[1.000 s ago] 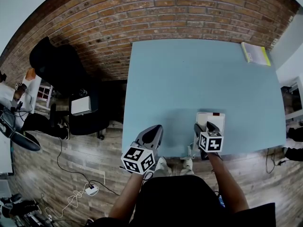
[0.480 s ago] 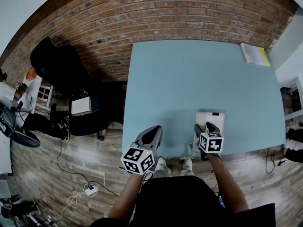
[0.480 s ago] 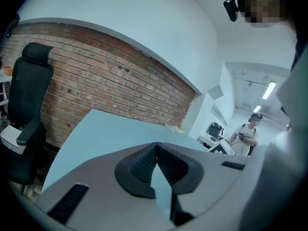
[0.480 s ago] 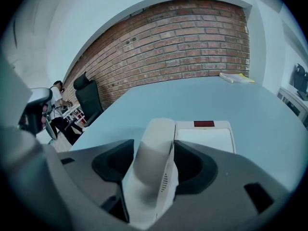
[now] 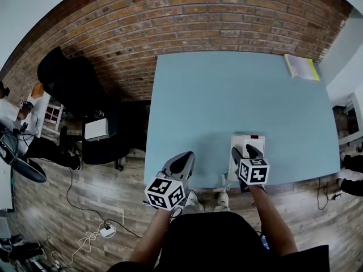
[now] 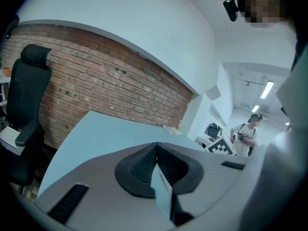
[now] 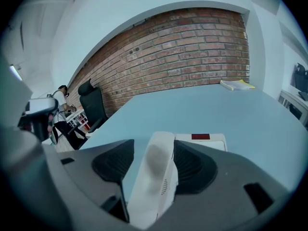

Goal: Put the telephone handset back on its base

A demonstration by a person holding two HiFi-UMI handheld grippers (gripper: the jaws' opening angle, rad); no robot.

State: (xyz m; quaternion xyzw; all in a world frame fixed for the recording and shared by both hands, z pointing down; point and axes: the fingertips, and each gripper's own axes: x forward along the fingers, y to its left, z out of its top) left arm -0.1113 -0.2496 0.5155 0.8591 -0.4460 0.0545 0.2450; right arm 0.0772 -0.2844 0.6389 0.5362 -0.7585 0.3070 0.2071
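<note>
Right gripper (image 7: 155,146) has the white handset (image 7: 154,182) clamped between its 2 jaws, the dark pads pressing on either side. The handset runs lengthwise along the jaws, its rounded end pointing forward. Just beyond that end sits the white base (image 7: 208,139) with its small red patch (image 7: 200,136), flat on the pale blue counter (image 5: 227,95). Whether handset and base touch, I can't tell.

From the head view, the right gripper (image 5: 245,152) hangs at the counter's near edge, right over the base (image 5: 249,140). The left gripper (image 5: 182,158) is out to its left at the same edge, well apart from the phone. Its jaws are closed flat against each other with nothing between them (image 6: 156,148).

At the far right corner of the counter lies 1 yellow booklet (image 5: 300,67). There is a black office chair (image 5: 68,75) off to the left and a brick wall (image 5: 198,16) behind.
</note>
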